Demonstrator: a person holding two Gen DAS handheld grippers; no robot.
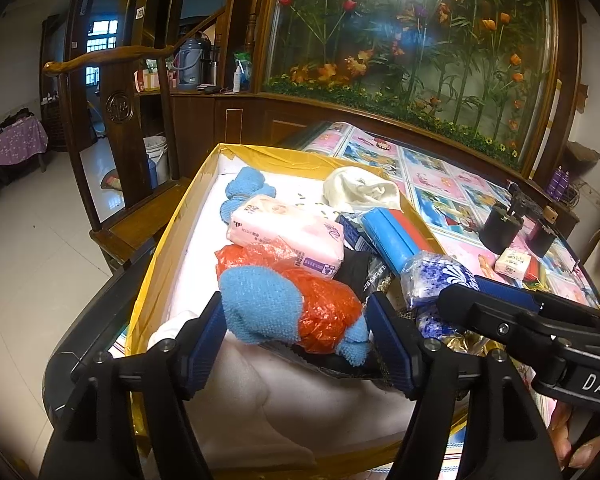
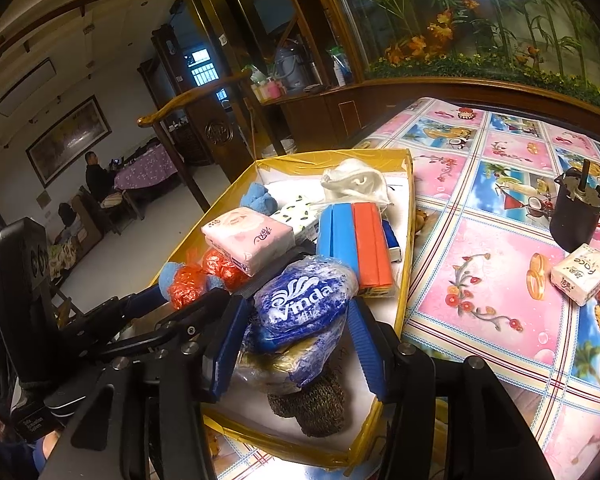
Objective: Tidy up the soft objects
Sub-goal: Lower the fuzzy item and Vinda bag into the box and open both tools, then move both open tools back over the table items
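Note:
A yellow-taped box point(image 1: 172, 236) point(image 2: 404, 280) holds soft things: a pink tissue pack point(image 1: 284, 232) point(image 2: 248, 240), a blue-and-red pack point(image 2: 356, 240), a white cloth point(image 1: 360, 190), a blue knit piece point(image 1: 244, 192). My left gripper point(image 1: 296, 320) is open over the box, its fingers either side of a blue knit sock wrapped with orange plastic point(image 1: 288, 308). My right gripper point(image 2: 296, 320) is open around a blue Vinda tissue pack point(image 2: 304, 304) point(image 1: 436, 280), which lies on a gold pack and a dark knit sock point(image 2: 312, 404).
The flowered tablecloth point(image 2: 492, 280) carries a small white tissue pack point(image 2: 580, 280) point(image 1: 512, 262) and a black cylinder point(image 2: 576, 212). A wooden chair point(image 1: 132, 120) stands left of the table. A flower-painted glass panel point(image 1: 412, 48) runs behind.

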